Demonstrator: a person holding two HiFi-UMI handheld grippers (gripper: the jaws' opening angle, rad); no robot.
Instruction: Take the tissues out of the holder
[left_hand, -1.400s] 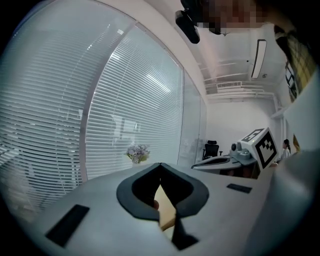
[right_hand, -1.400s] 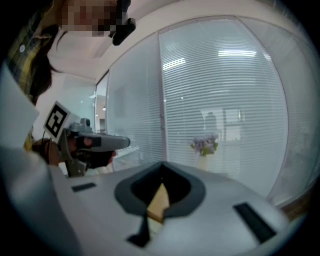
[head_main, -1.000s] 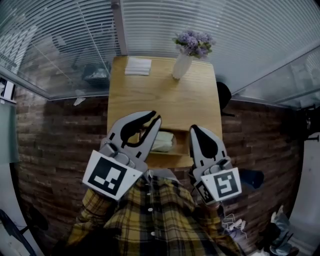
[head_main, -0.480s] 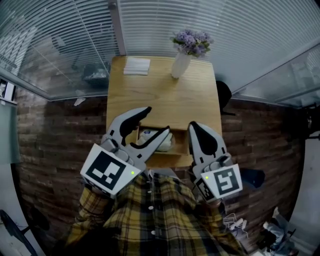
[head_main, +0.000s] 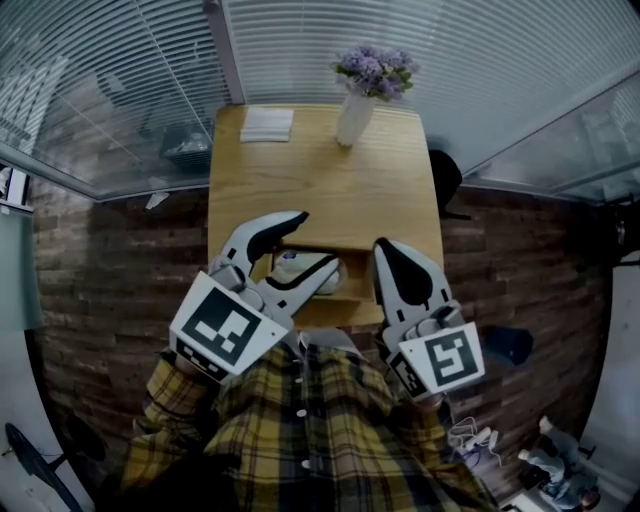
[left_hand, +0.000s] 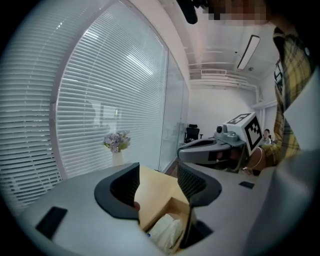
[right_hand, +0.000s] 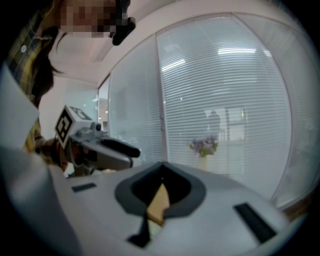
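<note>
A wooden tissue holder (head_main: 345, 300) stands at the near edge of the table (head_main: 320, 190), with a pale tissue pack (head_main: 300, 272) lying in it. My left gripper (head_main: 318, 240) hovers over the holder. Its jaws are opening and stand wide apart, one above the pack and one beside it, and neither pad presses on it. In the left gripper view the tissue pack (left_hand: 165, 232) shows low down beyond the spread jaws of that gripper (left_hand: 157, 175). My right gripper (head_main: 385, 252) is shut and empty, just right of the holder; its own view shows the jaws of that gripper (right_hand: 161, 170) closed together.
A white vase with purple flowers (head_main: 358, 110) stands at the table's far right. A folded white napkin stack (head_main: 267, 124) lies at the far left corner. Window blinds run behind the table, and brick-patterned floor lies on both sides.
My left gripper's jaws have gone from nearly shut to wide apart above the holder. The right gripper has barely moved.
</note>
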